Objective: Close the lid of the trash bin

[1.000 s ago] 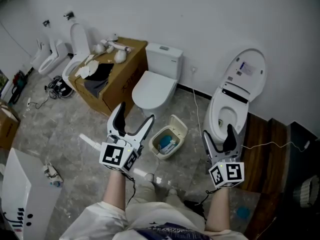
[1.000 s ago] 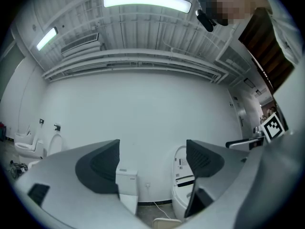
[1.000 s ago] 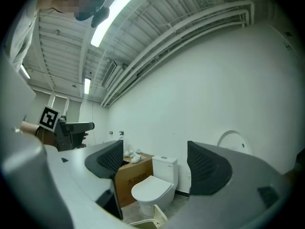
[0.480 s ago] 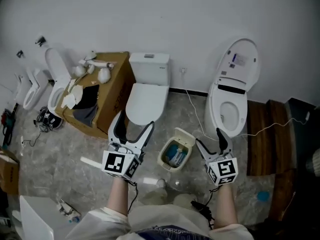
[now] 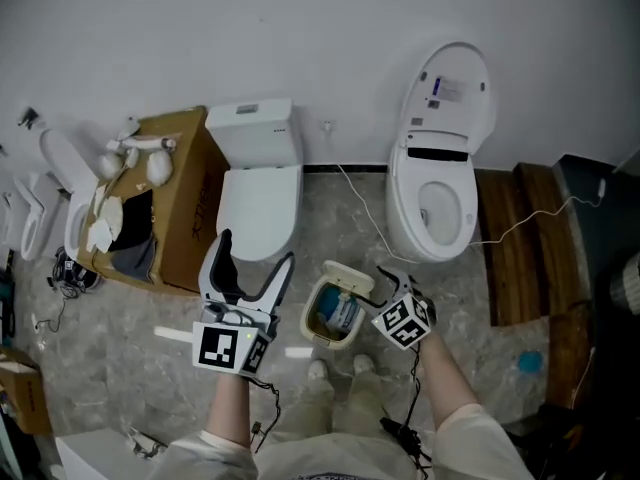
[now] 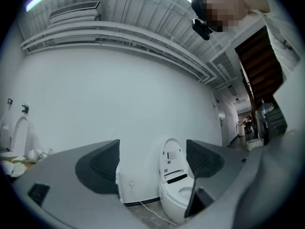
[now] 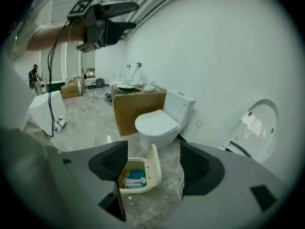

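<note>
1. Bringing my right tongs [image 7: 154,162] down toward the bin [image 5: 310,323], I see it on the floor [image 5: 130,318] just ahead of my shoes [image 5: 318,370], between the shut toilet [image 5: 258,193] and the open one [image 5: 432,203].
2. The lid [image 5: 352,277] stands up from the bin's far rim, and blue-and-white rubbish [image 5: 338,313] shows inside.
3. My right tongs are released and hold nothing. The jaws are closing, with the lid lined up in the gap but untouched.
4. My left tongs [image 5: 255,253] hang off to the left, jaws spread and empty. I judge they have no part here.
5. A push should beat a pinch: I'd set one jaw against the lid's back face near its top edge, then swing it forward and down along the hinge arc.
6. I'd go gently, since the bin looks light and could slide or tip, and ease off once the lid lies flat on the rim.
</note>
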Motion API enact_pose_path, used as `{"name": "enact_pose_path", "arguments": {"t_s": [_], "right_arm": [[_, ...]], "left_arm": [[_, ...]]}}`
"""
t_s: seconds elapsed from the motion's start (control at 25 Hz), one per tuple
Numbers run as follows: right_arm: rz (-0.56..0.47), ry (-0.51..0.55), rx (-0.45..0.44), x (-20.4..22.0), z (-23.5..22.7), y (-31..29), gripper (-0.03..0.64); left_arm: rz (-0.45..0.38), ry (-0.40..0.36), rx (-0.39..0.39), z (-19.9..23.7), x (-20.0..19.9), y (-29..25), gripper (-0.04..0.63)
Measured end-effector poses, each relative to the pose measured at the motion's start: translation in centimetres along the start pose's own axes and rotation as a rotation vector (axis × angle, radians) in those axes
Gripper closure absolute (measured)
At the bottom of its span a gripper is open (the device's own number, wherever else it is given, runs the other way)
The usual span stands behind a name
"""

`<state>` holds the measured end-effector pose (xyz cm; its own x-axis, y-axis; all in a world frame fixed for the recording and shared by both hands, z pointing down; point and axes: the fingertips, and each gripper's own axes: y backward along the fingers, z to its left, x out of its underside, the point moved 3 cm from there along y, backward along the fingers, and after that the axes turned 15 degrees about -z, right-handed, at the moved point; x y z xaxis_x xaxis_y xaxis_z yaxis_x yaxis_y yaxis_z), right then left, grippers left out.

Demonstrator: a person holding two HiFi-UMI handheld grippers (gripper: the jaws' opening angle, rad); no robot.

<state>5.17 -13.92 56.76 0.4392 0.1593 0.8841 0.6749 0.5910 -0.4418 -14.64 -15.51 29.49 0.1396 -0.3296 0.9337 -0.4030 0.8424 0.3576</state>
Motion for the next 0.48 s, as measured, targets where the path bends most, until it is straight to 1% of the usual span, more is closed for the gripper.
{"name": "enact_pose_path", "arguments": {"t_s": [0.08, 0.24, 0.48], "right_arm": [[0.062, -0.018, -0.063, 2.8, 0.1, -2.8, 0.27], [0.167, -0.026, -0.172, 7.3, 0.4, -7.5, 0.273], [0.29, -0.08, -0.233, 12.5, -0.1, -12.7, 0.276]], "left_arm": [[0.007, -0.012, 0.017, -0.4, 0.9, -0.9, 0.173], [0.031, -0.018, -0.008, 0.0, 3.3, -1.8, 0.173], [0.045, -0.008, -0.041, 0.8, 6.3, -3.5, 0.173]]}}
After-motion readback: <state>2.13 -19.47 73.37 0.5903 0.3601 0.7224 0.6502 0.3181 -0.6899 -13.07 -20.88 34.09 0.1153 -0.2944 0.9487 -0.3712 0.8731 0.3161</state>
